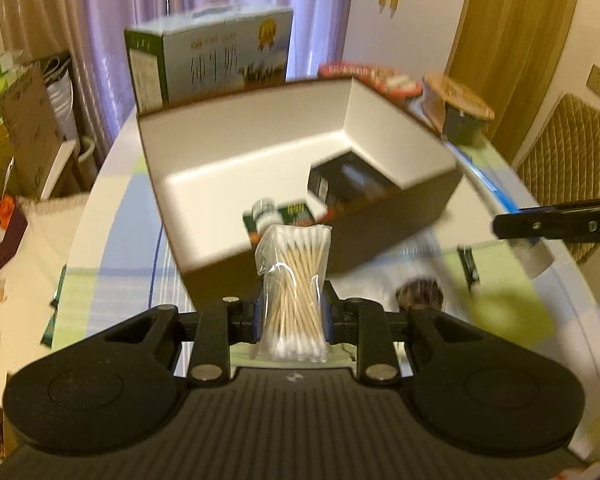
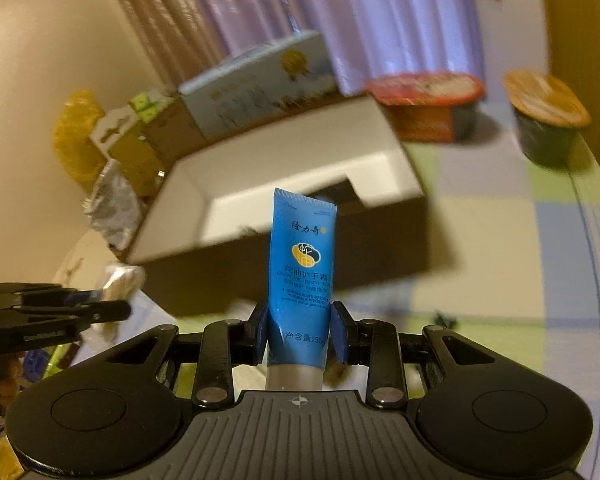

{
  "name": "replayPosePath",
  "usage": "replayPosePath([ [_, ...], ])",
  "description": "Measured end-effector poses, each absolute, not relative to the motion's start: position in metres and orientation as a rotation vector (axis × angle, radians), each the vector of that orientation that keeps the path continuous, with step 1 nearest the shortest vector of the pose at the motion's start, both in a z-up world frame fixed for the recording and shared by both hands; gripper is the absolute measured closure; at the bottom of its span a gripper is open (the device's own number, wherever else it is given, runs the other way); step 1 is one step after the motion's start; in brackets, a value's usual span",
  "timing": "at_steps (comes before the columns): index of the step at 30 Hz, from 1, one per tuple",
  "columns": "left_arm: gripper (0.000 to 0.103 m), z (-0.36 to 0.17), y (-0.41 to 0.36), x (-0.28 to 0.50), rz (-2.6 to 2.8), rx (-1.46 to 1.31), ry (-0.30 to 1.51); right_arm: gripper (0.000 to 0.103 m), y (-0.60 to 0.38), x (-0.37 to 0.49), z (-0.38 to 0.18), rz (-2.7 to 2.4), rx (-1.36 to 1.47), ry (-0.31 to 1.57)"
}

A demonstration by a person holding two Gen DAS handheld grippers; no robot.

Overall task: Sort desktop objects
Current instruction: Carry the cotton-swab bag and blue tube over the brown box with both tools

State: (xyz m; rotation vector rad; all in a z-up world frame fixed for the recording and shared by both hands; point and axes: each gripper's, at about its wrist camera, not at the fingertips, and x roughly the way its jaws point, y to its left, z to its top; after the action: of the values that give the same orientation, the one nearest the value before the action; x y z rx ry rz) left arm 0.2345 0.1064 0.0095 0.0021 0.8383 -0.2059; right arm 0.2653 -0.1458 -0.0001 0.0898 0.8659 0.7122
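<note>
Left wrist view shows the left tool [image 1: 292,312] clamped on a clear bag of cotton swabs [image 1: 294,284], which stands upright between the blue pads [image 1: 327,314] — white tips at top and bottom, wooden sticks through the middle. Just beyond it sits an open cardboard box [image 1: 260,152] with white inner walls, resting on the surface [image 1: 112,276], which is covered by a pale checked cloth of green, blue and white. Inside the box, near its front right corner, lie a dark boxy item [image 1: 340,180] and a small green package [image 1: 296,214]; blur hides what they are. Behind the box stands a milk carton [image 1: 208,56], and to the right are a red-lidded noodle bowl [image 1: 372,76] and a brown-lidded cup [image 1: 458,108]. The other tool's black finger reaches in from the right edge. Right wrist view shows the right tool [image 2: 300,332] gripping a blue tube of hand cream [image 2: 302,272] — cap end down toward the camera, crimped end up, tilted slightly. The tube is held in front of the same box [image 2: 280,184], near its front wall. Farther back are the carton [image 2: 260,80], the noodle bowl [image 2: 424,100] and the cup [image 2: 548,120]. At the left edge the left tool appears side-on, with the swab bag [image 2: 120,280] in it.
</note>
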Motion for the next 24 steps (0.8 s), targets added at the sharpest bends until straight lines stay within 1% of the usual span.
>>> replayPosePath([
  [6, 0.081, 0.027, 0.111, 0.278, -0.195, 0.006, 0.801, 0.073, -0.099, 0.297, 0.021, 0.771, 0.033, 0.805],
  [12, 0.081, 0.029, 0.121, 0.330, -0.163, -0.023, 0.832, 0.073, -0.049, 0.332, 0.021, 0.803, 0.025, 0.823],
  [18, 0.081, 0.010, 0.129, 0.374, -0.143, -0.041, 0.904, 0.073, -0.006, 0.364, -0.002, 0.804, -0.051, 0.885],
  [24, 0.081, -0.021, 0.138, 0.416, -0.139, -0.060, 0.991, 0.073, 0.020, 0.395, -0.025, 0.794, -0.075, 0.969],
])
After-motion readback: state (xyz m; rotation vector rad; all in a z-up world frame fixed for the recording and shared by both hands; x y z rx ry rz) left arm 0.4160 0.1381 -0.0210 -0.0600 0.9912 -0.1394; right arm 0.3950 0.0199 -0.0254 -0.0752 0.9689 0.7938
